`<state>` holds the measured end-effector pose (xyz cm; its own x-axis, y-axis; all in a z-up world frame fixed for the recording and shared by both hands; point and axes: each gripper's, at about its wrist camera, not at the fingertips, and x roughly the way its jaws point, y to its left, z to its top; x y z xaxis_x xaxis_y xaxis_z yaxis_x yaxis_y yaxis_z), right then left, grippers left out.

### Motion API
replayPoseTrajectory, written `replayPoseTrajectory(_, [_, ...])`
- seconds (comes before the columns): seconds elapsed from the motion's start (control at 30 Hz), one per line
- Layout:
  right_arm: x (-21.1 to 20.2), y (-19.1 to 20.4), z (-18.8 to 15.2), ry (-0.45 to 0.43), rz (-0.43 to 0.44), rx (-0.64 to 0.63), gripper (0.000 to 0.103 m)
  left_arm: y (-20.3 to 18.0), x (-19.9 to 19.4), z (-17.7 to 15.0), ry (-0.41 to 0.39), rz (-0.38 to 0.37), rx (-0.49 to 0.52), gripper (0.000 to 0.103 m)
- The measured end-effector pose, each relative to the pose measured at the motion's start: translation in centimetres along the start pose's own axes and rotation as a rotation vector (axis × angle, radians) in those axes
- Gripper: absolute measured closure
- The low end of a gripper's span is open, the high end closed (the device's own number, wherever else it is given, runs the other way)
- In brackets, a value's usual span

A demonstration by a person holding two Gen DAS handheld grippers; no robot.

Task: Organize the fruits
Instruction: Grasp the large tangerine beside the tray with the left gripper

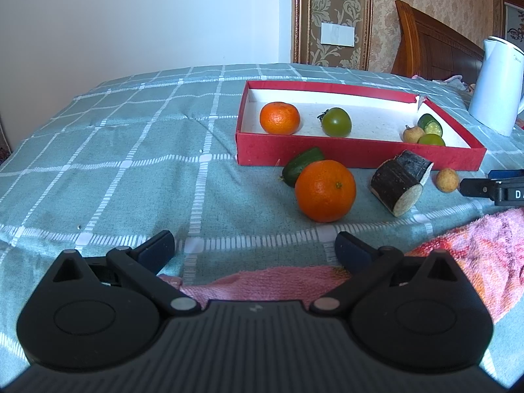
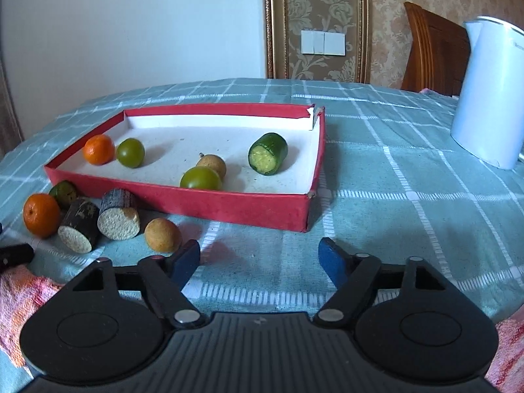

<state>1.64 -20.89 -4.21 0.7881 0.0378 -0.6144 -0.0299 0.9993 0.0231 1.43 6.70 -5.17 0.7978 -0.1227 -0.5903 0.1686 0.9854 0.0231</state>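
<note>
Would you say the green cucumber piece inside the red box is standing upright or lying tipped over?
Tipped over: the cucumber piece lies on its side in the red box, its cut end facing sideways.

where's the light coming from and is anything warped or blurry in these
Right wrist view: fruit in the red box throws shadows rightward, so light comes from the left; the white kettle bows with fisheye. Left wrist view: tablecloth grid lines curve, the near orange stays sharp.

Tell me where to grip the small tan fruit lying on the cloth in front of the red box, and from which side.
Grip the small tan fruit across its middle, coming down from above and the near side with the right gripper, whose jaws stand open and empty just beside it. It is round, so any width works; but a cut dark log piece sits close on its left, leaving little room there.
</note>
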Motion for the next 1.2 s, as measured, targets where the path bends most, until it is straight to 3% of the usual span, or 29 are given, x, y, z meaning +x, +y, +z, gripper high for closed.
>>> replayPoseTrajectory(0.07, [0.0, 0.0, 0.0, 0.002, 0.012, 0.001, 0.018, -0.3, -0.2, 0.1, -0.008, 0.026, -0.004, 0.000])
replayPoseTrajectory(0.23, [0.3, 0.4, 0.0, 0.014, 0.016, -0.025, 0.010, -1.4, -0.9, 1.0, -0.042, -0.005, -0.034, 0.000])
replayPoseTrajectory(0.53, [0.3, 0.4, 0.0, 0.015, 0.021, -0.026, 0.009, -4.0, 0.6, 2.7, -0.046, 0.026, 0.015, 0.001])
replayPoseTrajectory(0.67, [0.3, 0.5, -0.1, 0.016, 0.020, -0.027, 0.009, -4.4, 1.1, 2.6, -0.034, 0.022, 0.031, 0.018])
replayPoseTrajectory(0.77, [0.3, 0.5, -0.1, 0.017, 0.019, -0.029, 0.009, -4.3, 1.4, 2.4, -0.025, 0.023, 0.025, 0.023])
replayPoseTrajectory(0.9, [0.4, 0.5, -0.1, 0.017, 0.018, -0.031, 0.008, -4.1, 1.6, 2.3, -0.021, -0.026, 0.011, 0.049])
replayPoseTrajectory(1.03, [0.4, 0.6, -0.1, 0.018, 0.018, -0.033, 0.008, -4.7, 1.4, 2.1, -0.033, -0.038, 0.039, 0.063])
replayPoseTrajectory(1.2, [0.4, 0.6, -0.1, 0.018, 0.017, -0.034, 0.008, -4.6, 1.3, 2.1, -0.034, -0.050, 0.023, 0.063])
